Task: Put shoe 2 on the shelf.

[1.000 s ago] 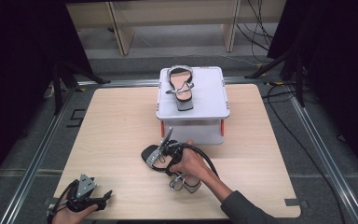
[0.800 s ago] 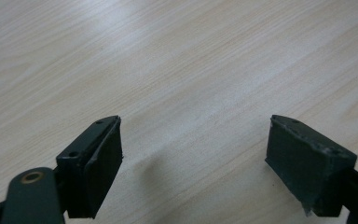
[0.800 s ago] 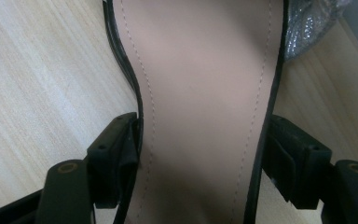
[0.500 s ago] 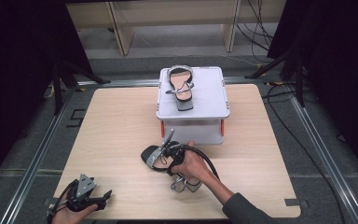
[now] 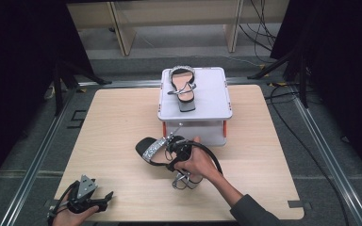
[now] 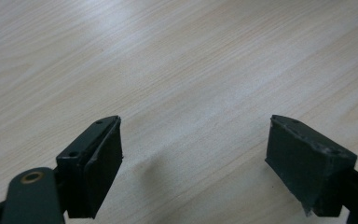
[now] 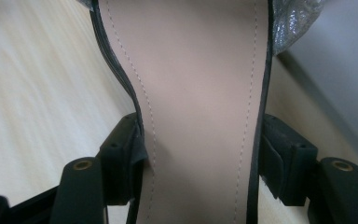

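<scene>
A black sandal with a glittery silver strap [image 5: 152, 149] is held just above the wooden table [image 5: 118, 117], in front of the white box. My right gripper [image 5: 175, 151] is shut on its narrow middle; in the right gripper view the beige insole [image 7: 196, 93] runs up between both jaws, which press its black edges. A second matching sandal [image 5: 183, 88] lies on top of the white box [image 5: 212, 94]. My left gripper [image 5: 104, 197] rests at the table's near left edge, jaws wide apart over bare wood [image 6: 191, 84] with nothing between them.
The white box stands on red legs [image 5: 225, 128] at the table's far middle. Metal rails [image 5: 42, 150] frame the table. Cables [image 5: 283, 108] trail on the floor at the right, and wooden shelving [image 5: 174, 19] stands beyond the table.
The right hand with the sandal has shifted slightly, the shoe's toe swinging a little toward the left. The left gripper has stayed put.
</scene>
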### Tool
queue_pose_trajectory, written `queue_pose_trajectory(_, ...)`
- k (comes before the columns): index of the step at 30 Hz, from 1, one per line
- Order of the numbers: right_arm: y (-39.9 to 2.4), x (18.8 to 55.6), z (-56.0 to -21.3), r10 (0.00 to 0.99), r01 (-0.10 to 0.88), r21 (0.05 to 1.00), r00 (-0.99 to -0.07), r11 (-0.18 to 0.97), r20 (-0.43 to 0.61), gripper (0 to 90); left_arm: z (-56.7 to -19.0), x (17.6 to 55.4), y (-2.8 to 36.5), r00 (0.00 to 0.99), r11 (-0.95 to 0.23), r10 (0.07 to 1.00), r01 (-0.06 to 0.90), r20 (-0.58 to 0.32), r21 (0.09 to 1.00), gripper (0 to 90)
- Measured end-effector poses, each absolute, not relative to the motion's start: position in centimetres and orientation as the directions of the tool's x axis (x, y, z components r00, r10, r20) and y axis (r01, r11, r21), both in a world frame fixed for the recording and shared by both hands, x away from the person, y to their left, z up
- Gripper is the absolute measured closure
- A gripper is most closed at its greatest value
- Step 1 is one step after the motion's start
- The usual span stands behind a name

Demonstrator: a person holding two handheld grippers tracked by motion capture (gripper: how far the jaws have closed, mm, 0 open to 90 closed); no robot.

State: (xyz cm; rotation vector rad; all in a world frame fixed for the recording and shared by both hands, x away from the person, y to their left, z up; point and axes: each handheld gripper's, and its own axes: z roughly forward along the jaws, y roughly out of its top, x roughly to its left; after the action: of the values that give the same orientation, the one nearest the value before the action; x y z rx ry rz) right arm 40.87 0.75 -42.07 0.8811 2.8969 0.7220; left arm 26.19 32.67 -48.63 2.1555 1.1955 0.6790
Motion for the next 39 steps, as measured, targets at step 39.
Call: queue_pose_trajectory(39, -3.5, 43.1, -19.9, 0.597, 0.391, 0.814, -0.799, 0.429, 0.069, 38.8, -48.6, 26.1, 32.7, 0.476, -0.437, 0.867, 0.577, 0.150, 0.690, 18.0)
